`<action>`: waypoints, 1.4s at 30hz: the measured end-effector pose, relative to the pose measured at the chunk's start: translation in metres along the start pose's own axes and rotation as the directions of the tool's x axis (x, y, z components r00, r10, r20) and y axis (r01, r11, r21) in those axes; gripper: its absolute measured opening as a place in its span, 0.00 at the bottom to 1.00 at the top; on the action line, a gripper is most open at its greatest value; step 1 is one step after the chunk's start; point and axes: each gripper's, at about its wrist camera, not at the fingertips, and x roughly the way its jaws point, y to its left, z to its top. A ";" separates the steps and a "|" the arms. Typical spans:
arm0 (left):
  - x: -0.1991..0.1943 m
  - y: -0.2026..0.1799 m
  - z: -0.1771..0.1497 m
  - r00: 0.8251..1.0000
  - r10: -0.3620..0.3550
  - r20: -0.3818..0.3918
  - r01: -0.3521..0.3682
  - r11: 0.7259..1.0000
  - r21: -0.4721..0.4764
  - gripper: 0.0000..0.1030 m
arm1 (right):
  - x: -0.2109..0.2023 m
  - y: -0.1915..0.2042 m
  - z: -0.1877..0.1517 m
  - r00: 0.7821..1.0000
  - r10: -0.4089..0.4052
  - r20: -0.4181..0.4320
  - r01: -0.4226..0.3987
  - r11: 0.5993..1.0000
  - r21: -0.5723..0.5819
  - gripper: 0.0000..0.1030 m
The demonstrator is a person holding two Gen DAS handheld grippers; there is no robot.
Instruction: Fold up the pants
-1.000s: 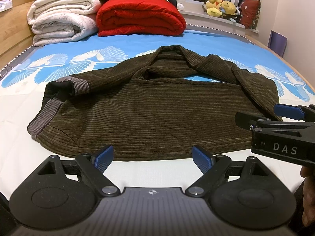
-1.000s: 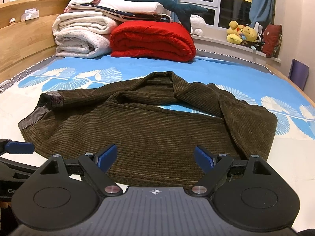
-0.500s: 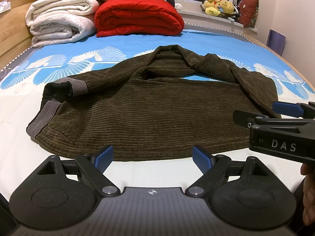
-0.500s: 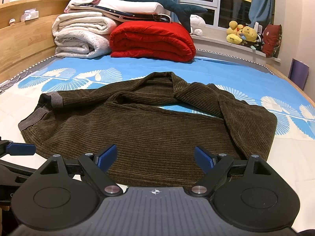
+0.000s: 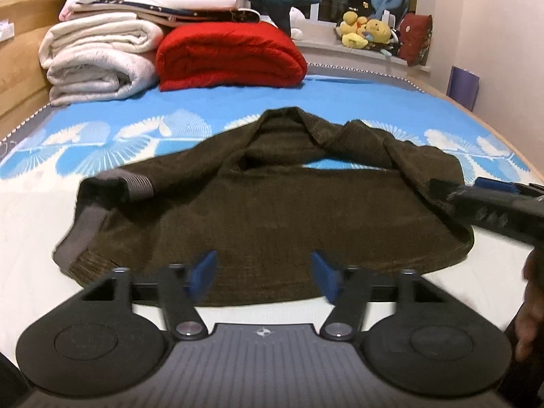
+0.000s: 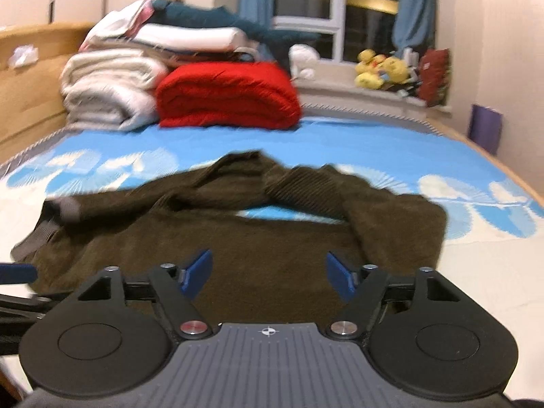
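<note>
Lying crosswise: pants (image 5: pixel 265 217) (cuffs left, bed (image 5: pixel 210 115)).

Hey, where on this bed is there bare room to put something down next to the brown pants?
Bare blue sheet lies between the brown corduroy pants and the red folded quilt. White sheet is free beside the grey cuffs. The headboard end is crowded with the quilt and white folded blankets.
</note>
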 end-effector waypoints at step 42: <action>0.203 0.268 0.036 0.853 0.096 -0.513 -0.271 0.922 -0.277 0.79 | 0.215 -0.144 0.009 0.820 -0.235 -0.521 0.157 0.969 -0.191 0.14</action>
